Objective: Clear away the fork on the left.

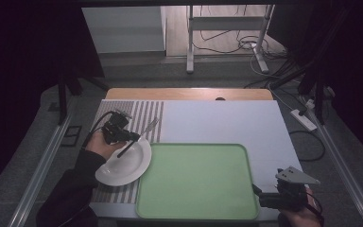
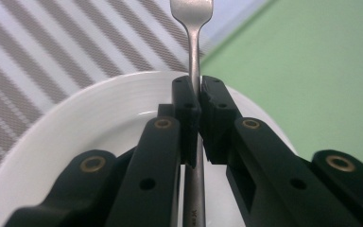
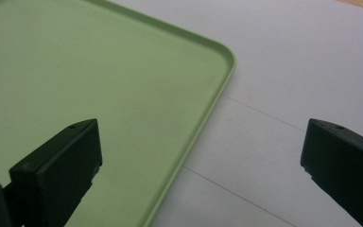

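fork [image 2: 194, 52], faint "w" stamp, in left claw [image 2: 197, 101]

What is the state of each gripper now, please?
Left gripper: closed on the fork handle.
Right gripper: open, holding nothing.
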A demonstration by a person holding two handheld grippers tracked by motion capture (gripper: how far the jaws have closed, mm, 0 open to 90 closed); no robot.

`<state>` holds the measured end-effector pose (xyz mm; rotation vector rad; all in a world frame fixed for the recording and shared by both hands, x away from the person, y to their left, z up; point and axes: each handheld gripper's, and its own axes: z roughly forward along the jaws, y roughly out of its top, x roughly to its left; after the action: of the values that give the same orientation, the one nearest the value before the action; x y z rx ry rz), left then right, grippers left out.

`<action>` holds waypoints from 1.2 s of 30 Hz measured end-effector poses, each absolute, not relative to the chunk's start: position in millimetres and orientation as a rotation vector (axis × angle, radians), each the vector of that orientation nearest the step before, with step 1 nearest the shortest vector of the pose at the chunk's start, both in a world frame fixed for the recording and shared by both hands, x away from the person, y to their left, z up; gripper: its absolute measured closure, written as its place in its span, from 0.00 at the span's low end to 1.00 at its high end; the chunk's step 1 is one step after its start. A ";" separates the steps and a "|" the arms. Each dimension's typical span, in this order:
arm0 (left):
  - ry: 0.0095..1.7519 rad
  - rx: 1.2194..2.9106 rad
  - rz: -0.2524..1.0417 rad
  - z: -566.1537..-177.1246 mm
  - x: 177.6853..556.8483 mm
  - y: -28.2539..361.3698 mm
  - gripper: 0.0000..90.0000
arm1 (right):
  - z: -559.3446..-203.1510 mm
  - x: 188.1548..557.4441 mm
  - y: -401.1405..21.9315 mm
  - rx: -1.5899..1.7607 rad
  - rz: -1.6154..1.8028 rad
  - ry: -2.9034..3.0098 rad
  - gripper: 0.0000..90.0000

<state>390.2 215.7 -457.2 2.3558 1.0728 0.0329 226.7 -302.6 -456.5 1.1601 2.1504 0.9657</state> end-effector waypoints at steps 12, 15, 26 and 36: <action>1.034 2.360 -0.015 -458.1 358.0 187.4 0.95 | -456.3 226.2 -302.8 1.152 0.970 2.152 0.00; 1.040 2.351 -0.026 -458.5 348.6 179.3 0.95 | -456.2 225.8 -302.8 1.148 0.972 2.152 0.00; 0.999 2.384 -0.057 -462.6 314.7 147.5 0.95 | -455.9 224.8 -302.6 1.136 0.974 2.153 0.00; 1.035 2.404 -0.107 -482.2 295.5 120.7 0.95 | -455.9 224.5 -302.3 1.131 0.977 2.154 0.00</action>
<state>295.5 120.7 -482.2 2.4038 1.0352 -0.1070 224.5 -302.3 -455.9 1.1309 2.1535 0.9773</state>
